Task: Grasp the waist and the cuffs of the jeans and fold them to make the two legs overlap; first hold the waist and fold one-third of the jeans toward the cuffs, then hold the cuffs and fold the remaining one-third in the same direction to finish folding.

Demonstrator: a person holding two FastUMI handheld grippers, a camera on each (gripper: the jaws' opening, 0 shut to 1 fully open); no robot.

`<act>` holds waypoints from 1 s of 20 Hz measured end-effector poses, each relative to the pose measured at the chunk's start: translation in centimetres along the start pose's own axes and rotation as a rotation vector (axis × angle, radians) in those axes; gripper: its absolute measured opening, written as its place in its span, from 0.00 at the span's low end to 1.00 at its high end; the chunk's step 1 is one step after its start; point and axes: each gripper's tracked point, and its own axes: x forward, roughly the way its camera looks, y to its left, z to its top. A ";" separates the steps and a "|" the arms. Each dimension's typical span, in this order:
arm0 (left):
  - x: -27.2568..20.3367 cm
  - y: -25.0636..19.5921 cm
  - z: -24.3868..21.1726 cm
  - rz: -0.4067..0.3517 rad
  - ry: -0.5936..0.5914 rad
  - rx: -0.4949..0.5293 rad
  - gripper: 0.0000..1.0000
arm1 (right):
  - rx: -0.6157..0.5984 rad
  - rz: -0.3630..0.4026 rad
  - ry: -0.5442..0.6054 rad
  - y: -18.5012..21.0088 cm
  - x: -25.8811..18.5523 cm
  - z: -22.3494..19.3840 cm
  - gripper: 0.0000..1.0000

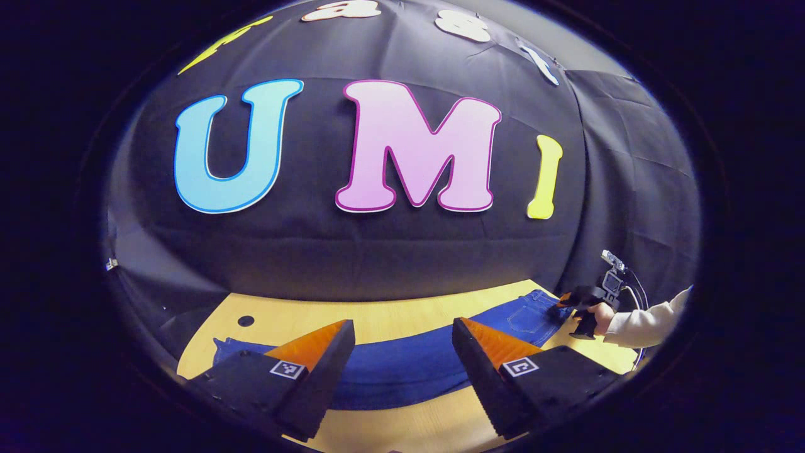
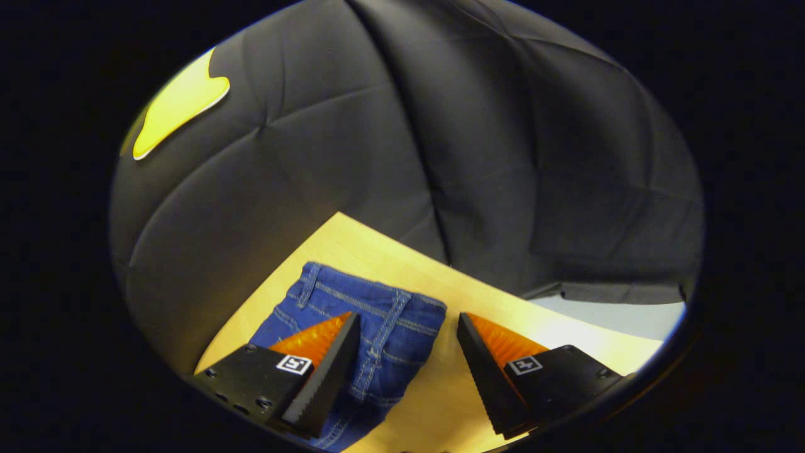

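So the left gripper is spread wide, nothing between its fingers; the jeans lie flat on the wooden table just ahead of it, running across from one fingertip to past the other; far off to its right a hand holds the other gripper at the waist end. The right gripper gapes wide too, gripping nothing; the waistband sits right ahead, nearer its left finger.
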 end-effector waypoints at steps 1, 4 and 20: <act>0.1 -0.3 -0.2 -0.003 0.009 -0.015 0.98 | -0.003 0.002 -0.011 0.3 -0.1 0.2 0.96; 0.3 -0.2 -1.0 0.009 0.036 -0.040 0.98 | 0.004 0.006 0.001 0.9 0.2 -0.5 0.63; -1.8 1.4 -5.7 0.065 0.092 -0.116 0.96 | -0.135 0.207 -0.138 7.4 -4.9 3.3 0.13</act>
